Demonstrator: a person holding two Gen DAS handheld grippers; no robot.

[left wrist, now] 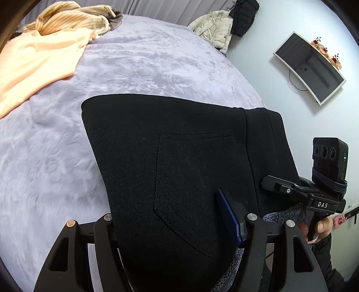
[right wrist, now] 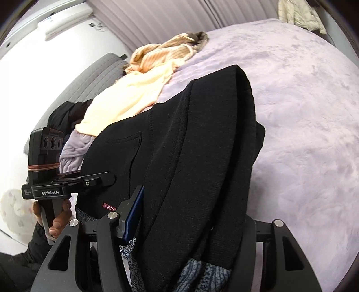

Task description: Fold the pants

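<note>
The black pants (left wrist: 170, 157) are folded and held up over the lilac bed; a back pocket faces the left wrist camera. They also fill the right wrist view (right wrist: 202, 146), with a red label near the waistband. My left gripper (left wrist: 177, 224) is shut on the pants' near edge; one blue pad (left wrist: 227, 215) shows, the other finger is hidden under cloth. My right gripper (right wrist: 179, 224) is shut on the pants too, cloth draped over its right finger, blue pad (right wrist: 134, 211) visible. Each gripper shows in the other's view, the right one (left wrist: 314, 193) and the left one (right wrist: 67, 182).
The lilac bedspread (left wrist: 134, 67) lies beneath. A peach garment (left wrist: 40, 65) and a striped beige one (left wrist: 74, 20) lie at the far side. Jackets (left wrist: 215, 27) hang on the wall beside a wall screen (left wrist: 311, 67). A grey headboard (right wrist: 89, 78) shows.
</note>
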